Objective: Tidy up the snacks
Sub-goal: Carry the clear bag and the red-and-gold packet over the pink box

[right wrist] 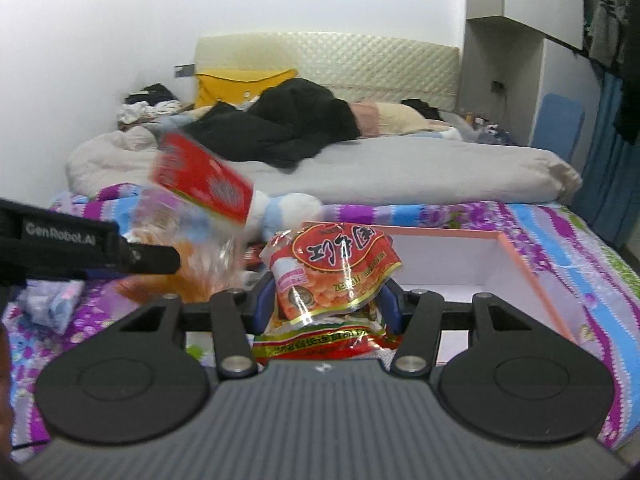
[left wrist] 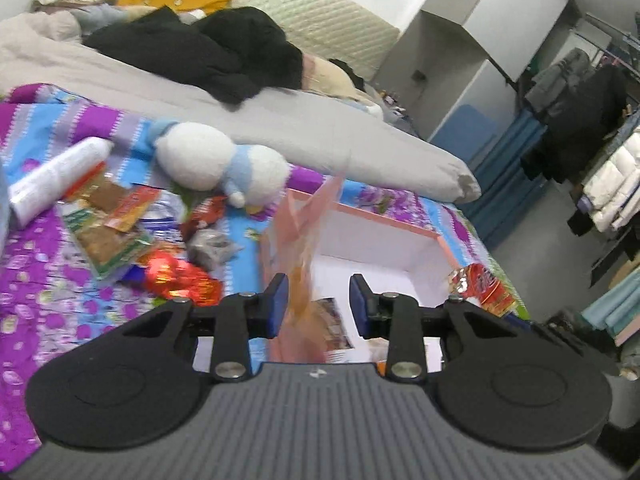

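Snacks hang from both grippers above the pink-edged box [right wrist: 520,256] on the bed: right gripper [right wrist: 326,304] clamps a red peanut packet [right wrist: 332,272], left gripper [left wrist: 318,304] holds a clear orange bag [left wrist: 300,268], seemingly for boxing

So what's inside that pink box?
The pink box shows a white floor and something like a printed card. The left gripper and its blurred bag hide the rest.

The open box [left wrist: 384,236] lies on the patterned bedspread [left wrist: 60,280]. Left of the box sits a heap of snack packets [left wrist: 120,232], with the plush toy [left wrist: 216,164] behind that heap. Behind the box lies the duvet [left wrist: 320,128], dark clothes [left wrist: 208,52] on it.
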`<state>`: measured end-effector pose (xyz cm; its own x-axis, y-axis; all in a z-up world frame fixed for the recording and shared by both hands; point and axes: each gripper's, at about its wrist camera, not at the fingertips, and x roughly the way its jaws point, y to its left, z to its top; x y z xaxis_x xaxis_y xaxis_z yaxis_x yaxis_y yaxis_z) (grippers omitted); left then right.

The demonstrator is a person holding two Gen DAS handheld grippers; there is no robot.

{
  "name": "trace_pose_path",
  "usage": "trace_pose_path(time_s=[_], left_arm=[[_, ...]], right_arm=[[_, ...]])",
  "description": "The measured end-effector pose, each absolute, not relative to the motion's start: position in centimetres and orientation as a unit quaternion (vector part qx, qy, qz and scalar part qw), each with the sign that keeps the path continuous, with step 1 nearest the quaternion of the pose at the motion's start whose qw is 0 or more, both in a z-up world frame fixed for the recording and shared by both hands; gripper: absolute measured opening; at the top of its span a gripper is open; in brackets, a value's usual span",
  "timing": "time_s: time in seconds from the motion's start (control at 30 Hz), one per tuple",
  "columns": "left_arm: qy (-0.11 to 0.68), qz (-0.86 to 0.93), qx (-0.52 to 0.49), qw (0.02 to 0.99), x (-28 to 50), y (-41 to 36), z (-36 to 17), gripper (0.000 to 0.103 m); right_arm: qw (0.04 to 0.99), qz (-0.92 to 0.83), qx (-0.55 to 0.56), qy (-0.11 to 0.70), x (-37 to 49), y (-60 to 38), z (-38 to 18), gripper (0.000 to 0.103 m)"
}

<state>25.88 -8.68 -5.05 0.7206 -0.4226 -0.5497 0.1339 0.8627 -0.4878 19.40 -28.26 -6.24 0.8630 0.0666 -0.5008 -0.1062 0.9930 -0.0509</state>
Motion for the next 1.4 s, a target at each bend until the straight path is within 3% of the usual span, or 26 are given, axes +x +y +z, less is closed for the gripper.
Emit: trace_pose_path(time_s=[0.07, 0.3, 0.5, 0.53, 0.57, 0.63, 0.67, 1.03, 1.4], left_arm=[[0.343, -0.165, -0.206, 0.902, 26.7, -10.0, -5.3, 0.033], [0.380, -0.177, -0.189, 0.888, 29.3, -13.8, -8.4, 0.033], [0.407, -0.152, -0.192, 0.880, 31.0, -12.5, -12.1, 0.035], [0.412, -0.146, -0.201, 0.877, 31.2, -12.0, -12.7, 0.038], [0.414, -0.140, -0.211, 0.874, 31.4, -11.4, -13.2, 0.056], [0.414, -0.126, -0.231, 0.871, 31.7, -10.2, -14.3, 0.077], [0.412, -0.124, -0.240, 0.870, 31.9, -9.7, -14.9, 0.080], [0.459, -0.103, -0.356, 0.808, 34.5, -7.3, -21.4, 0.081], [0.477, -0.091, -0.334, 0.808, 35.5, -8.7, -23.2, 0.079]], right_arm=[[0.964, 0.034, -0.037, 0.261, 19.7, -29.4, -6.6, 0.056], [0.954, -0.005, -0.024, 0.299, 21.6, -32.9, -9.8, 0.056], [0.945, -0.016, -0.005, 0.326, 22.2, -34.2, -13.0, 0.056], [0.944, -0.015, -0.002, 0.328, 22.3, -34.2, -13.4, 0.056], [0.944, -0.015, 0.001, 0.329, 22.5, -34.3, -13.7, 0.056], [0.944, -0.016, 0.003, 0.329, 22.6, -34.3, -14.1, 0.056], [0.944, -0.016, 0.004, 0.329, 22.6, -34.3, -14.2, 0.056], [0.946, -0.010, 0.012, 0.324, 22.5, -34.9, -14.4, 0.056], [0.946, -0.007, 0.012, 0.323, 22.3, -35.0, -14.5, 0.056]])
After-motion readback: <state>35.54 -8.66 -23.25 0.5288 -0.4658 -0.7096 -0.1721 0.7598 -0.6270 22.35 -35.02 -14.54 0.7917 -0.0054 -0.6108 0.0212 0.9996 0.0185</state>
